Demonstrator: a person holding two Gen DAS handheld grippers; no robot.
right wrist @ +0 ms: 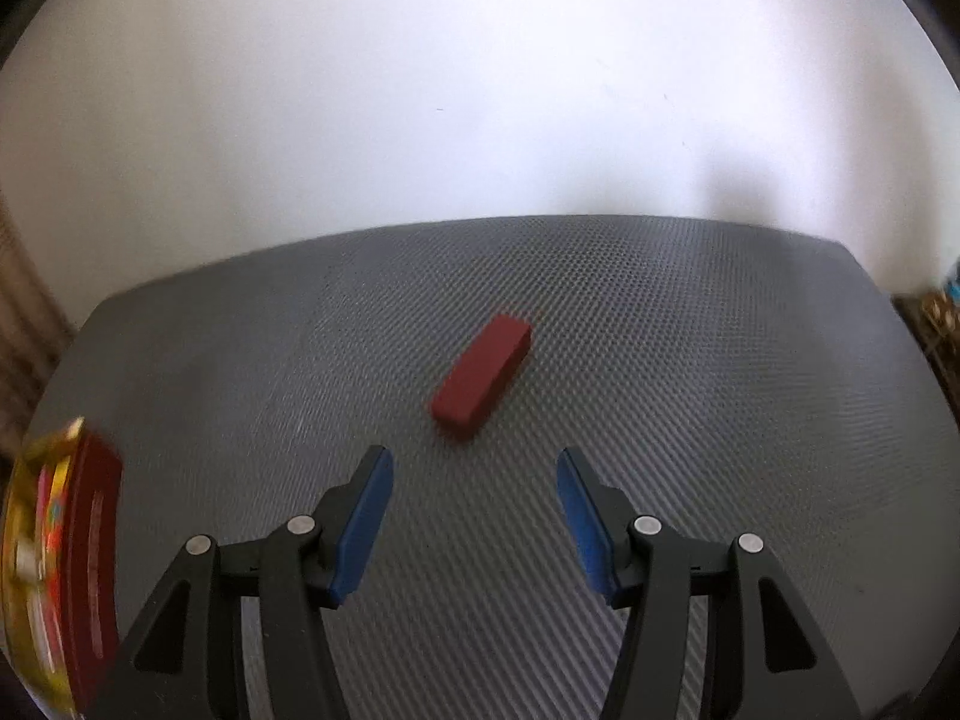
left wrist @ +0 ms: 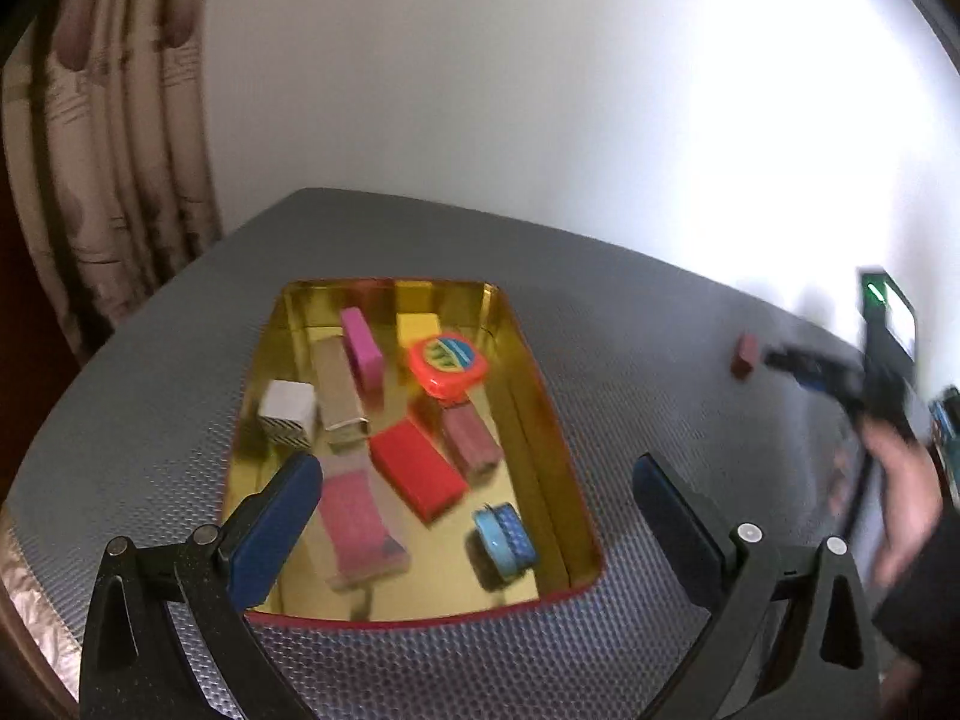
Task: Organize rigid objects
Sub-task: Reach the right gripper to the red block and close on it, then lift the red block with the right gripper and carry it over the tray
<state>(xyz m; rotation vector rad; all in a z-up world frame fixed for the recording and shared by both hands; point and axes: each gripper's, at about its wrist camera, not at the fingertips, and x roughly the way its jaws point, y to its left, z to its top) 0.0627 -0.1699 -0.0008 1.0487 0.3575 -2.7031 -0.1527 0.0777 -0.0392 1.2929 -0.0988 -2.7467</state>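
Observation:
A gold-lined tin box [left wrist: 540,420] with red outer walls lies on the grey mat and holds several small items: a red box [left wrist: 417,471], a round orange case [left wrist: 447,363], a pink block [left wrist: 361,348], a blue round tin [left wrist: 504,537]. My left gripper [left wrist: 474,480] hovers above the tin's near end, jaws wide open and empty. A dark red block [right wrist: 483,378] lies alone on the mat, also seen small as the dark red block [left wrist: 744,357] at the far right. My right gripper [right wrist: 474,474] is open just short of it, nothing between its fingers.
The tin box [right wrist: 54,564] shows blurred at the left edge of the right wrist view. A person's hand [left wrist: 906,498] holds the other gripper at the right. Curtains [left wrist: 102,180] hang left, a white wall stands behind the grey mat [right wrist: 660,360].

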